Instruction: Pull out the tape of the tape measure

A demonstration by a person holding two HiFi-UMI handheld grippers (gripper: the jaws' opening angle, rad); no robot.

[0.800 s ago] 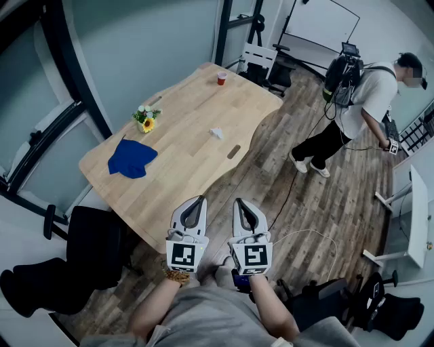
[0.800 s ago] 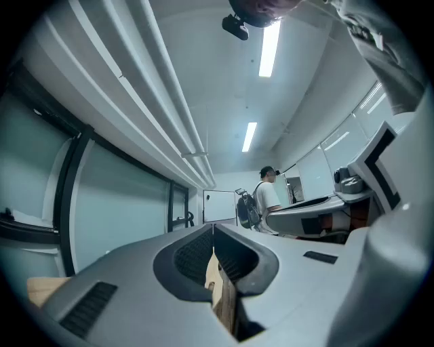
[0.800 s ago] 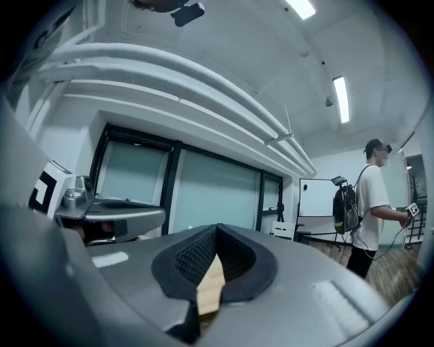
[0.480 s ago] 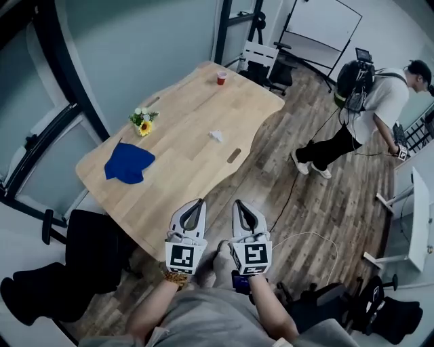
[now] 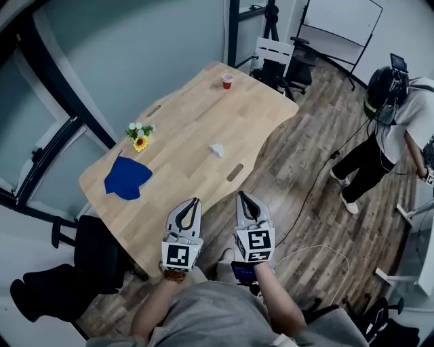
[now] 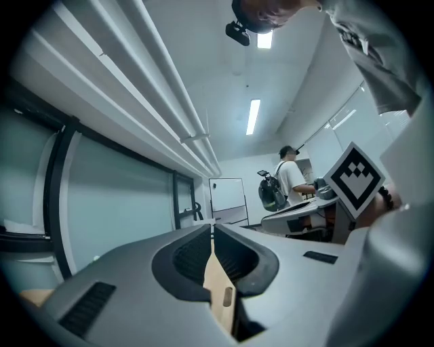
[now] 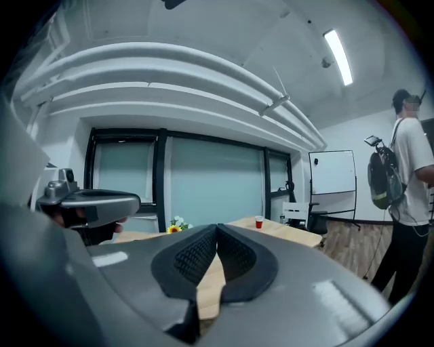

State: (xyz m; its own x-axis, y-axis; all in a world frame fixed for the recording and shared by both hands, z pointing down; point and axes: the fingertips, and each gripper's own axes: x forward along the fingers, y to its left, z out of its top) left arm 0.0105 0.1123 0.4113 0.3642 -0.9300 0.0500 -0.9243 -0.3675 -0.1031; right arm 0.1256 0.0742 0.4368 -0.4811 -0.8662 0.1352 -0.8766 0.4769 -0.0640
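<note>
- table: light natural wood, plain grain
- cloth, left on table: solid deep blue
- flowers, left far edge of table: yellow sunflower with dark centre, small white blooms, green leaves
- cup, far end of table: red, lighter rim
- crumpled paper, mid table: white
- left gripper: light grey shell, black inner pads, black-and-white square marker on its cube
- right gripper: same grey and black, black-and-white marker
- floor: grey-brown wood planks, streaky
- wall: pale blue-grey, black window frames
- person, far right: white shirt, black trousers, black backpack
- whiteboard, far: white, dark frame
- chair, near left: black
</note>
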